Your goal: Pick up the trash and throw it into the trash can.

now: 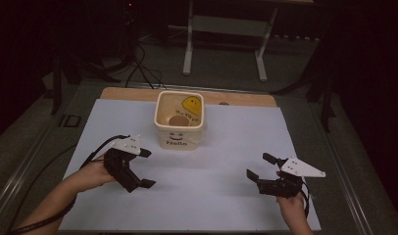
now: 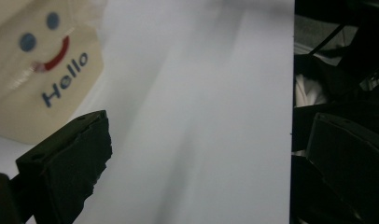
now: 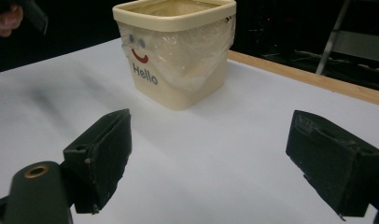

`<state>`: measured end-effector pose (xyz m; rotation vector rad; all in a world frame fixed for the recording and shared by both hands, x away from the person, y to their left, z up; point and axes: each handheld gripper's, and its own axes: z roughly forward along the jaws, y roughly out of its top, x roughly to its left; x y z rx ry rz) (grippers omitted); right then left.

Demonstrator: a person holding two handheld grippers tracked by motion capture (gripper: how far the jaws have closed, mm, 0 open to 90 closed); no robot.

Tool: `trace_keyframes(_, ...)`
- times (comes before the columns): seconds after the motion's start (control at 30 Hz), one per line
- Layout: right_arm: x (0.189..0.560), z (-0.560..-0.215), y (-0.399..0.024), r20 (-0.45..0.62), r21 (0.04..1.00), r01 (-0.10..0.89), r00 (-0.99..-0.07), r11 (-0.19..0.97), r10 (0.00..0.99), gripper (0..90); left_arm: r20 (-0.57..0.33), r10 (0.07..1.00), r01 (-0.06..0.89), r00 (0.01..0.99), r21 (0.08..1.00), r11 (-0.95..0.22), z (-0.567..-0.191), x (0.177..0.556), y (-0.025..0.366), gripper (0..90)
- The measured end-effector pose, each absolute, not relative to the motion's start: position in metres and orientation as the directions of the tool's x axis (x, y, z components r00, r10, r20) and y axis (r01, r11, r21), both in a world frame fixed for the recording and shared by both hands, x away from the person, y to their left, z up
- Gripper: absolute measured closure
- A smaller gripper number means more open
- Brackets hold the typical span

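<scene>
A cream square tub [image 1: 179, 119] printed with a smiley and "Hello" stands at the back centre of the white sheet [image 1: 211, 171]. Inside it I see a yellow round shape [image 1: 191, 104] and a brown round thing [image 1: 178, 120]. My left gripper [image 1: 146, 168] rests open on the sheet, front-left of the tub, with nothing between its jaws. My right gripper [image 1: 261, 165] lies open at the front right, also empty. The left gripper view has the tub [image 2: 38, 70] at upper left beyond the gripper [image 2: 211, 154]. The right gripper view has the tub [image 3: 178, 51] straight ahead of the gripper [image 3: 211, 158].
The white sheet covers a wooden tabletop [image 1: 246, 99] whose far edge shows behind the tub. A white metal stand [image 1: 226, 29] and black cables [image 1: 143, 68] lie on the floor beyond the table. Dark surroundings close in on both sides.
</scene>
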<state>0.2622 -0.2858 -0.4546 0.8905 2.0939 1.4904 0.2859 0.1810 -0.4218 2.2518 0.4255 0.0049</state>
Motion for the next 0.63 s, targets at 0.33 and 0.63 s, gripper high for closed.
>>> trace_keyframes(0.33, 0.263, -0.455, -0.286, 0.028, 0.939, 0.261, -0.706, 0.222, 0.708, 14.2, -0.152, 0.308, 0.316, 0.939, 0.734, -0.601, -0.448, 0.269, 0.182, 0.9)
trace_keyframes(0.63, 0.263, -0.455, -0.286, 0.026, 0.938, 0.261, -0.706, 0.226, 0.707, 14.2, -0.174, 0.316, 0.334, 0.933, 0.744, -0.578, -0.458, 0.267, 0.184, 0.9)
